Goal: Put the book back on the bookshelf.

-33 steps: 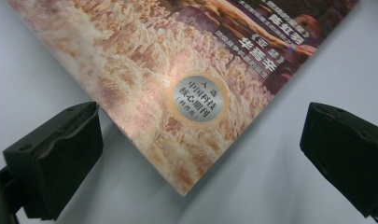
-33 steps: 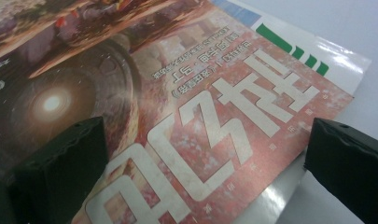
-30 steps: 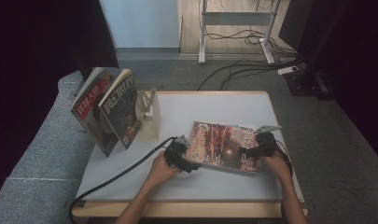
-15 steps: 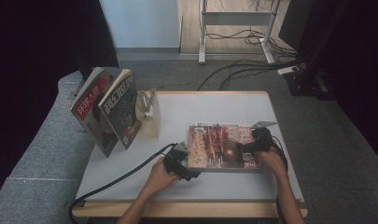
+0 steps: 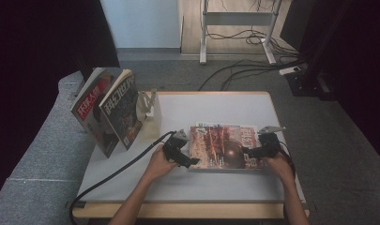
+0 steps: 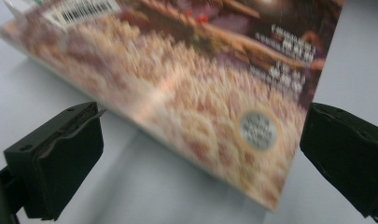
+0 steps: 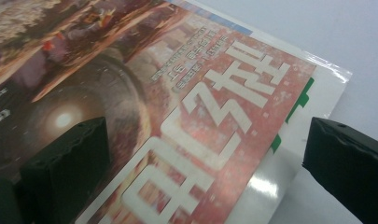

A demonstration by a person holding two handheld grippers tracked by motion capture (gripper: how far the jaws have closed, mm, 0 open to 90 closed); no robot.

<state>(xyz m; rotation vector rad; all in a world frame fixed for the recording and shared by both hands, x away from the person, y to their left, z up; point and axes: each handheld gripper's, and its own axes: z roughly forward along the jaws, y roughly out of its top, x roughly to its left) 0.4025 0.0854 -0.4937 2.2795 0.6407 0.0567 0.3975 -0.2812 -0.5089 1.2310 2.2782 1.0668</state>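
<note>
Here, both grippers (fingers apart) flank the magazine.

We see a magazine whose cover is a mottled reddish brown and tan, with a dark sphere with a pale glowing spot, large cream characters on red, a green strip at its white edge, a black-and-white barcode and a small grey round seal. Both the left gripper and the right gripper are black with black jaws. The table is plain white with a light wooden rim. Two standing magazines show red and dark covers with white characters, leaning by a cream bookend. The floor is grey carpet.
</note>
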